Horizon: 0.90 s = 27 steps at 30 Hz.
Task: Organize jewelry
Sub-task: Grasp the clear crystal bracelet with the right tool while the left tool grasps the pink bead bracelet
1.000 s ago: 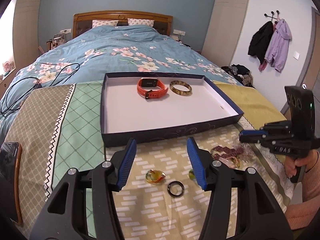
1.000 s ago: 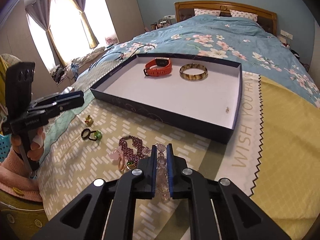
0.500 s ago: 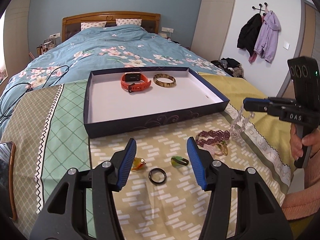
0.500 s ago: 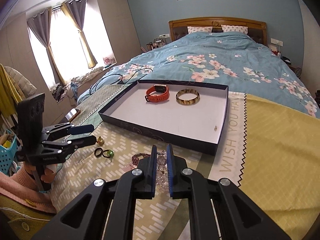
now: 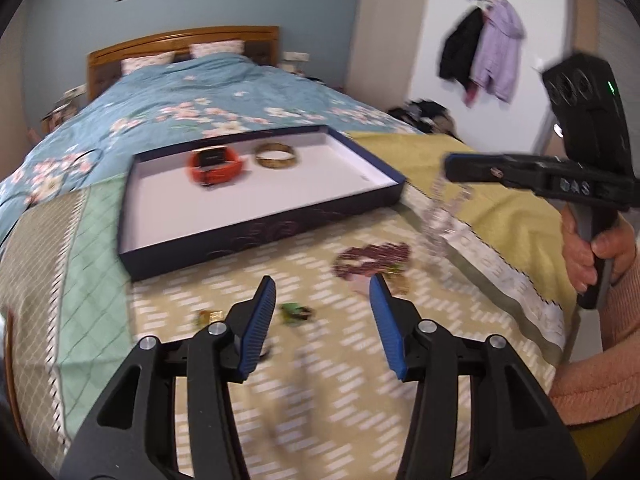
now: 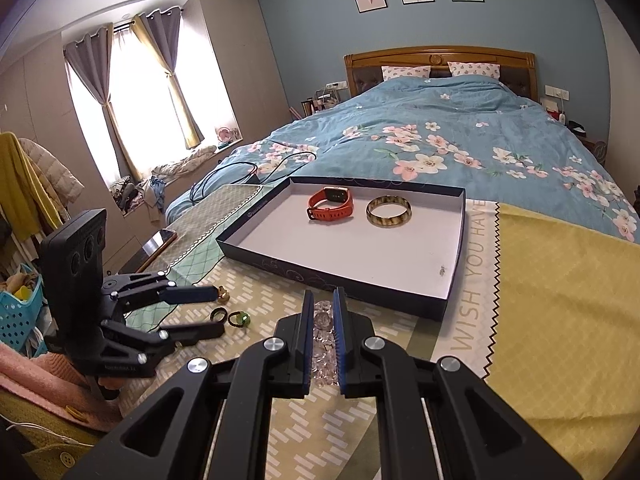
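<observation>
Sorting the jewelry was under way but far from finished. Two pieces already lay inside the shallow dark box (image 6: 454,240) on the bed: an orange watch (image 6: 331,204) and, just beside it, a gold-brown bangle (image 6: 389,211). Everything else was outside the box, on the patterned cloth (image 6: 280,432) in front of it: a dark ring (image 6: 219,314), a green-stoned ring (image 6: 239,319), a small gold piece (image 6: 222,295), and a dark red beaded bracelet (image 5: 374,258) lying with some smaller bits I could not make out through the blur.

My right gripper (image 6: 322,316) had its fingers clamped together on a string of clear beads (image 6: 323,320). From the other side I could see that string (image 5: 434,216) hanging free from the closed tips, lifted off the cloth and just off the near right corner of the box. I judged it to be the third piece on its way in, with the drop into the box not yet made.

My left gripper (image 5: 322,304) was tilted down toward the cloth, its fingers (image 5: 260,328) apart and gripping nothing. They had just been closing a little, with the green-stoned ring lying on the cloth in the gap between them, though I could not tell that they touched it. The dark ring lay right by it, the gold piece just outside the left finger. Those rings looked like my next pick.
</observation>
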Each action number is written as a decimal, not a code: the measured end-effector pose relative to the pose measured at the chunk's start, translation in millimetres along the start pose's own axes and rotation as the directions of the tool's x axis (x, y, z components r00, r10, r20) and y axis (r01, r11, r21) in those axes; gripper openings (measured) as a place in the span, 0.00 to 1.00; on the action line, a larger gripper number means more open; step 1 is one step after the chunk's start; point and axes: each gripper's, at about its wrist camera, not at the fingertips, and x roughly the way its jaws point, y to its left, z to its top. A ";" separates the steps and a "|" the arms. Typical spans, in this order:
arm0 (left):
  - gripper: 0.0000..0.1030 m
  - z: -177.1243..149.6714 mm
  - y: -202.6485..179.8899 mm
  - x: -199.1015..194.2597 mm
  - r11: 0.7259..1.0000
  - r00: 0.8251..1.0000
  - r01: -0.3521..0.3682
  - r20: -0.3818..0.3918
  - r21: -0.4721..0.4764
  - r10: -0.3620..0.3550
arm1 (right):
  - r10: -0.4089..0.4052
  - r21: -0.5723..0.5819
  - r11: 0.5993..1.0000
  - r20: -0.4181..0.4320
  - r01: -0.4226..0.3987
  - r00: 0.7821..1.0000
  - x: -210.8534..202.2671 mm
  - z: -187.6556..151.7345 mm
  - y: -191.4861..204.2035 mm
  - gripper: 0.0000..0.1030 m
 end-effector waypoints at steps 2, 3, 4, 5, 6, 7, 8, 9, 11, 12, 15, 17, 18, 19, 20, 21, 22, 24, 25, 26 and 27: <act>0.41 3.7 -9.7 11.6 0.999 0.999 0.014 -0.036 0.035 -0.013 | 0.003 0.004 1.000 0.001 -0.003 1.000 0.0 -0.8 0.1 0.08; 0.40 5.8 -12.7 18.6 0.999 0.998 0.032 -0.059 0.040 -0.030 | 0.003 0.004 1.000 0.001 -0.003 1.000 0.2 -1.4 0.7 0.08; 0.38 6.6 -15.0 23.0 0.998 0.997 0.042 -0.074 0.039 -0.039 | 0.001 0.006 1.000 0.000 -0.001 1.000 0.4 -2.0 0.4 0.08; 0.36 8.2 -17.0 29.7 0.998 0.995 0.046 -0.090 0.037 -0.042 | 0.002 0.009 1.000 -0.001 -0.002 1.000 0.7 -2.5 -0.3 0.08; 0.36 8.9 -19.9 36.6 0.998 0.994 0.045 -0.106 0.045 -0.040 | 0.002 0.011 1.000 -0.001 -0.002 1.000 0.8 -2.8 -0.7 0.08; 0.36 8.9 -21.1 40.3 0.998 0.993 0.043 -0.116 0.049 -0.037 | 0.001 0.014 1.000 -0.001 -0.001 1.000 0.5 -3.7 -1.6 0.08; 0.34 9.4 -22.0 47.1 0.998 0.990 0.040 -0.138 0.046 -0.034 | 0.001 0.017 1.000 -0.003 -0.001 1.000 0.8 -4.1 -2.6 0.08; 0.32 9.7 -22.0 53.3 0.998 0.986 0.044 -0.161 0.037 -0.038 | 0.002 0.020 1.000 -0.004 -0.002 1.000 1.3 -4.4 -3.3 0.08; 0.24 10.3 -20.1 62.6 0.999 0.982 0.049 -0.186 0.020 -0.044 | 0.001 0.022 1.000 -0.006 0.000 1.000 2.5 -5.2 -3.9 0.08; 0.23 11.0 -19.7 65.1 0.999 0.981 0.047 -0.190 0.013 -0.044 | 0.002 0.023 1.000 -0.007 -0.002 1.000 3.3 -5.5 -4.3 0.08; 0.18 12.4 -16.6 68.3 0.999 0.981 0.048 -0.189 -0.001 -0.048 | 0.005 0.027 1.000 -0.011 -0.005 1.000 6.0 -6.5 -4.9 0.08; 0.11 12.7 -15.2 70.9 0.999 0.980 0.051 -0.192 -0.012 -0.052 | 0.007 0.028 1.000 -0.013 -0.006 1.000 7.6 -6.7 -5.2 0.08; 0.11 12.4 -14.2 70.7 0.998 0.980 0.053 -0.190 -0.018 -0.056 | 0.007 0.028 1.000 -0.013 -0.007 1.000 8.0 -6.4 -5.4 0.08; 0.11 12.3 -12.8 69.3 0.998 0.980 0.053 -0.189 -0.022 -0.057 | 0.009 0.030 1.000 -0.012 -0.008 1.000 8.2 -6.1 -5.6 0.08; 0.11 12.2 -11.8 68.6 0.998 0.981 0.051 -0.186 -0.028 -0.055 | 0.008 0.029 1.000 -0.012 -0.007 1.000 8.0 -6.3 -5.4 0.08; 0.11 12.3 -10.7 67.6 0.998 0.982 0.051 -0.180 -0.033 -0.056 | 0.008 0.028 1.000 -0.010 -0.008 1.000 7.8 -6.4 -4.8 0.08; 0.11 12.5 -9.6 66.4 0.998 0.983 0.055 -0.173 -0.039 -0.061 | 0.008 0.026 1.000 -0.007 -0.008 1.000 7.8 -5.7 -4.3 0.08; 0.11 12.3 -7.8 61.8 0.997 0.985 0.058 -0.162 -0.050 -0.066 | 0.009 0.023 1.000 0.001 -0.009 1.000 7.4 -3.6 -3.2 0.08; 0.11 12.6 -7.3 60.0 0.997 0.985 0.059 -0.157 -0.053 -0.067 | 0.010 0.022 1.000 0.004 -0.010 1.000 6.8 -2.3 -3.0 0.08; 0.11 13.1 -6.5 57.3 0.997 0.987 0.057 -0.150 -0.055 -0.065 | 0.010 0.020 1.000 0.007 -0.011 1.000 6.4 -0.9 -2.6 0.08; 0.11 13.7 -5.3 54.3 0.997 0.988 0.057 -0.142 -0.058 -0.064 | 0.010 0.017 1.000 0.013 -0.010 1.000 6.5 0.9 -1.7 0.08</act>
